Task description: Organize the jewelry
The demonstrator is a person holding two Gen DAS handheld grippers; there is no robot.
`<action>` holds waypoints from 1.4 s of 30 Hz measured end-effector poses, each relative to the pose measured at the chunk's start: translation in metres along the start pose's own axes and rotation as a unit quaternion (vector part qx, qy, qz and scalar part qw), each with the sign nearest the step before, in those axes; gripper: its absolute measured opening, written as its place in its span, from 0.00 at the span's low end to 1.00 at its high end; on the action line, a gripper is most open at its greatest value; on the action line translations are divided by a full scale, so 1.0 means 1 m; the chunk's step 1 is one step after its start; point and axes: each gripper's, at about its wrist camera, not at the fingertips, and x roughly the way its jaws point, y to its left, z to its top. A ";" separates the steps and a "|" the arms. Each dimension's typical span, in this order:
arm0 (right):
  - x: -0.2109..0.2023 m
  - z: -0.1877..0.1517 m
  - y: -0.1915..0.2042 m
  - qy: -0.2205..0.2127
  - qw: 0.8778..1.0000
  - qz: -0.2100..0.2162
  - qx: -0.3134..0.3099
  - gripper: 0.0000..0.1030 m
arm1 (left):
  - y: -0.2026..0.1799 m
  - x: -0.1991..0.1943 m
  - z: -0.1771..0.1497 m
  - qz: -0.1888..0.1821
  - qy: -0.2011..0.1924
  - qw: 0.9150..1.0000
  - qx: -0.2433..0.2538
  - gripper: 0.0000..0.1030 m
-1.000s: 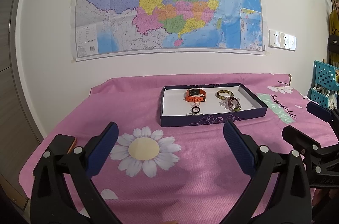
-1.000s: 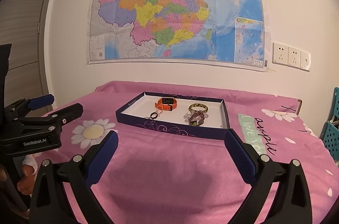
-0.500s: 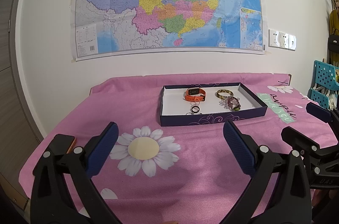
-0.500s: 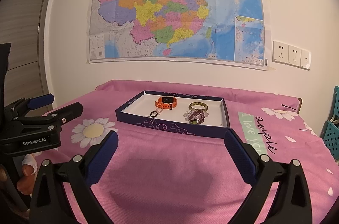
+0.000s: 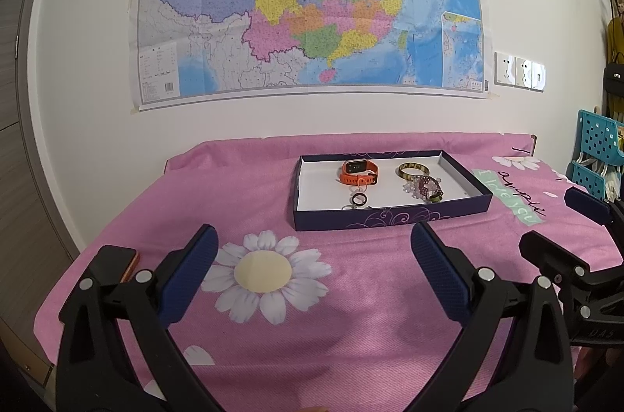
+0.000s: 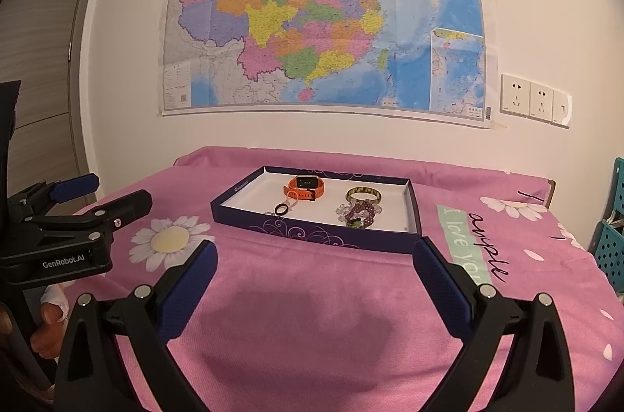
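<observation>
A dark blue shallow box (image 5: pixel 390 219) (image 6: pixel 312 236) with a white floor lies on the pink flowered cloth. Inside it are an orange watch (image 5: pixel 358 172) (image 6: pixel 306 188), a gold-green bangle (image 5: pixel 413 171) (image 6: pixel 363 194), a purple beaded bracelet (image 5: pixel 427 186) (image 6: pixel 360 211) and a small black ring (image 5: pixel 358 199) (image 6: pixel 281 209). My left gripper (image 5: pixel 312 248) hovers open over the cloth, short of the box. My right gripper (image 6: pixel 314 258) is open too, just before the box's front wall. Neither holds anything.
A dark phone-like object with an orange edge (image 5: pixel 124 262) lies at the table's left edge. Teal perforated baskets (image 5: pixel 596 154) stand off the right side. A wall with a large map (image 5: pixel 308 2) and sockets (image 6: pixel 534 100) is behind the table. A hand (image 6: pixel 46 318) holds the left gripper.
Both views have barely shifted; the box sits slightly higher in the right wrist view. Both grippers stay open.
</observation>
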 end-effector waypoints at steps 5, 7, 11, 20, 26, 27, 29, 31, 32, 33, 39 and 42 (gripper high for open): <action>0.000 0.000 0.000 -0.001 1.000 -0.002 0.000 0.94 | -0.001 0.001 0.000 0.000 0.001 1.000 0.000 0.95; 0.001 0.000 0.000 0.000 1.000 -0.001 0.000 0.94 | -0.001 0.001 0.000 0.000 0.001 1.000 0.000 0.95; 0.000 0.000 0.000 0.002 1.000 0.000 0.000 0.94 | -0.001 0.001 -0.001 0.000 0.000 1.000 0.000 0.95; 0.000 0.001 0.000 0.002 1.000 0.000 0.000 0.94 | -0.001 0.002 0.000 0.000 0.000 1.000 0.000 0.95; 0.000 0.000 0.000 0.003 1.000 0.000 0.001 0.94 | -0.001 0.002 -0.001 0.001 -0.001 1.000 0.000 0.95; 0.001 0.001 0.000 0.004 1.000 0.000 0.001 0.94 | -0.002 0.003 -0.001 0.000 0.000 1.000 0.000 0.95; 0.001 0.002 -0.001 0.004 1.000 0.001 0.001 0.94 | -0.001 0.002 0.000 0.001 -0.001 1.000 0.000 0.95; 0.001 0.002 -0.001 0.004 1.000 0.000 0.002 0.94 | -0.001 0.002 0.000 0.000 0.000 1.000 0.000 0.95; 0.001 0.002 -0.001 0.004 1.000 0.001 0.001 0.94 | -0.001 0.002 0.000 0.001 0.000 1.000 0.000 0.95; 0.001 0.002 -0.001 0.004 1.000 0.001 0.001 0.94 | -0.001 0.002 -0.001 0.001 -0.001 1.000 0.001 0.95; 0.002 0.002 -0.001 0.004 1.000 -0.001 0.001 0.94 | -0.002 0.003 0.000 0.001 0.000 1.000 0.000 0.95; 0.002 0.002 -0.001 0.004 1.000 0.000 0.001 0.94 | -0.002 0.003 -0.001 0.001 0.000 1.000 0.000 0.95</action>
